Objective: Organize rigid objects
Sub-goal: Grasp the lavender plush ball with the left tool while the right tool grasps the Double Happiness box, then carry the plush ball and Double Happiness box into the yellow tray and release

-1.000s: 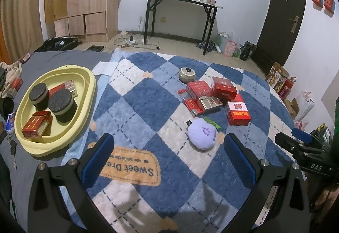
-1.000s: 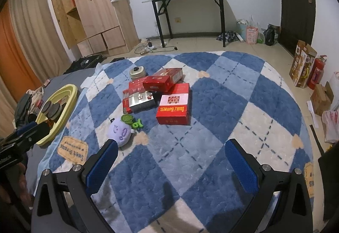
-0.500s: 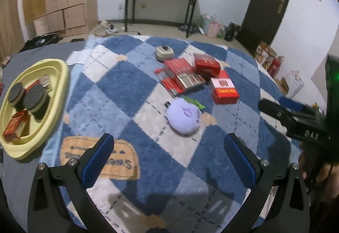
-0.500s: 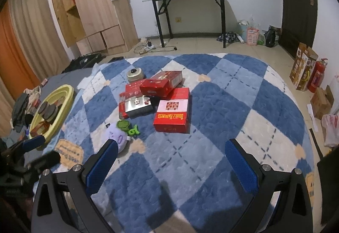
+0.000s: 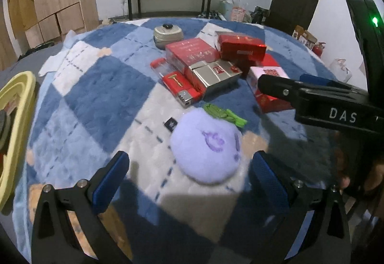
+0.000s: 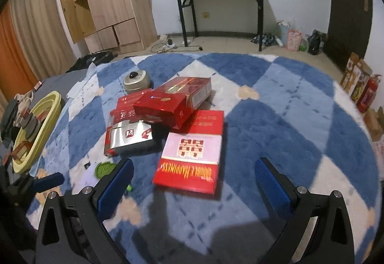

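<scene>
A pile of red boxes lies on the blue checked blanket: a red and white box (image 6: 192, 153), a shiny red box (image 6: 172, 103), a silver box (image 6: 130, 138) and a round metal tin (image 6: 136, 82). My right gripper (image 6: 193, 182) is open and empty, just in front of the red and white box. My left gripper (image 5: 189, 175) is open and empty, its fingers either side of a purple plush (image 5: 207, 150). The pile also shows in the left wrist view, with the silver box (image 5: 214, 75) and a red lighter (image 5: 182, 88). The right gripper's arm (image 5: 312, 93) crosses that view.
A yellow tray (image 6: 38, 129) with black pucks and a red box sits at the blanket's left edge; it also shows in the left wrist view (image 5: 14, 120). A black table (image 6: 216, 7), a wooden cupboard (image 6: 105, 7) and floor clutter stand behind.
Both grippers have moved forward and down toward the blanket. The left has closed in on the purple plush and the right on the red and white box.
</scene>
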`<action>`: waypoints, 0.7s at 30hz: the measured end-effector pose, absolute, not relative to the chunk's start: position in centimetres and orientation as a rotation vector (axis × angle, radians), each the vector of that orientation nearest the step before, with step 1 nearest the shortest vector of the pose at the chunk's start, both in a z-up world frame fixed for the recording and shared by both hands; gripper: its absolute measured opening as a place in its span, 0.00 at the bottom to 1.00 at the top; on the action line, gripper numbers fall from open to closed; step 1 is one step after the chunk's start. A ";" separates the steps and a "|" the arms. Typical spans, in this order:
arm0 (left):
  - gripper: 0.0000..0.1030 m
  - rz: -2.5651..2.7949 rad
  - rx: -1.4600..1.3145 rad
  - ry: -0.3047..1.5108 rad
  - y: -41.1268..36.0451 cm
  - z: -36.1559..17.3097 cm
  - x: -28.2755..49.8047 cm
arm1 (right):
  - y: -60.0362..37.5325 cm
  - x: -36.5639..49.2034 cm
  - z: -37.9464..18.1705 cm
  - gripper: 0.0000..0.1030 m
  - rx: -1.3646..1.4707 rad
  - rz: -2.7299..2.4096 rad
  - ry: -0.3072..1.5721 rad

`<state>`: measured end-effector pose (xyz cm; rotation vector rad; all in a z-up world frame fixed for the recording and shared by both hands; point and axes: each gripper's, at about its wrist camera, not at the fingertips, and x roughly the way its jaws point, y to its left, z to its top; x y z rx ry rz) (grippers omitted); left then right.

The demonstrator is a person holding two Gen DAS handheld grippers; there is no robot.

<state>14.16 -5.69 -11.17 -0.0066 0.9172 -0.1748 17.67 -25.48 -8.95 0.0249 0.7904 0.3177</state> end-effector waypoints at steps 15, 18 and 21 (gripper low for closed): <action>0.52 -0.222 0.017 0.835 -6.7 -8.8 12.6 | -26.7 19.3 -10.5 0.56 0.042 0.275 0.815; 0.52 -0.212 0.030 0.810 -5.7 -6.2 12.0 | -28.1 17.8 -9.5 0.56 0.059 0.252 0.816; 0.52 -0.187 0.034 0.774 -3.7 -3.0 11.2 | -29.7 15.9 -8.0 0.56 0.079 0.213 0.807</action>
